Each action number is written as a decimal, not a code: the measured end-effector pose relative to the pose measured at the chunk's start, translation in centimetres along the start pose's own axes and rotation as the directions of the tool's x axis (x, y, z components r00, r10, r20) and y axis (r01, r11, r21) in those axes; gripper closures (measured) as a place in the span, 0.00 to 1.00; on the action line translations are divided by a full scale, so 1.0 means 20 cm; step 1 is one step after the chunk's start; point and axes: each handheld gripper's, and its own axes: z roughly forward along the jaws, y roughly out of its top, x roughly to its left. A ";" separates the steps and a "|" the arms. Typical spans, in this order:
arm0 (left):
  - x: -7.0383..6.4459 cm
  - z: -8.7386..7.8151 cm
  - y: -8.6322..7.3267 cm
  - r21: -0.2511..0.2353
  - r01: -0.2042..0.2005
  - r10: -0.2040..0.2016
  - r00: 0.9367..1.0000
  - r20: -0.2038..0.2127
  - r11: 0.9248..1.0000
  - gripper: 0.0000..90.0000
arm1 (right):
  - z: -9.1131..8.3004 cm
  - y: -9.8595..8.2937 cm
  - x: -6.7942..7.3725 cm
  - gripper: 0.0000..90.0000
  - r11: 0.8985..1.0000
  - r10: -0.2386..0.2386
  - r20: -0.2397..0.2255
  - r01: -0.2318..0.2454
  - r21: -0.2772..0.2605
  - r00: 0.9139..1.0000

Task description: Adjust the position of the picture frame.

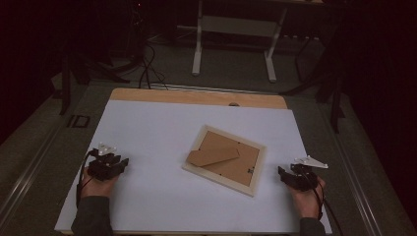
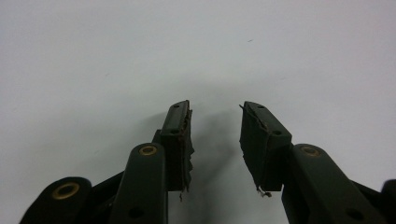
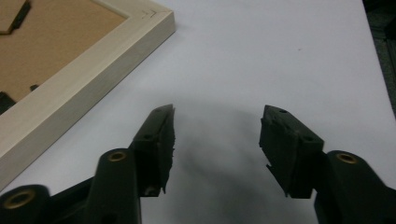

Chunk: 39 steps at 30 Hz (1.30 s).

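We work at a white table (image 1: 147, 128) in a dim room; a strip of bare wood (image 1: 196, 96) shows along its far edge, and past it stand the white legs of a second desk (image 1: 233, 44) and some floor cables (image 1: 147, 69).

Left gripper (image 1: 124, 162): held low at the left side of the table, near the front edge, tips pointing toward the centre. In the left gripper view (image 2: 215, 119) its jaws stand apart with only bare white surface between and ahead of them; nothing is held. The pads (image 2: 184, 140) look worn and frayed at the edges.

Right gripper (image 1: 280, 172): held at the right side, tips pointing left. In the right gripper view (image 3: 217, 123) we see its jaws spread wide, wider than the left pair, empty, over the table.

Frame (image 1: 225, 160): a pale wooden picture frame lying face down at the centre right of the table, turned at an angle to the table edges. Its brown backing board faces up, and the cardboard stand (image 1: 212, 156) lies flat across it. The frame's near right corner (image 3: 154, 18) is close to the right gripper but apart from it, untouched. The left gripper is well apart from the frame.
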 end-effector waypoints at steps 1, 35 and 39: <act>0.00 0.00 0.00 0.000 0.000 0.000 1.000 0.000 1.000 0.71 | 0.00 0.00 0.00 0.53 1.000 -0.002 -0.005 0.002 0.001 1.000; -0.28 0.06 0.13 -0.080 -0.062 0.074 0.985 0.158 0.995 1.00 | 0.01 0.07 0.18 1.00 1.000 0.012 -0.074 -0.012 0.001 0.997; -0.32 0.07 0.14 -0.080 -0.067 0.081 0.979 0.186 0.994 1.00 | 0.04 0.07 0.21 1.00 1.000 0.009 -0.088 -0.008 0.022 0.996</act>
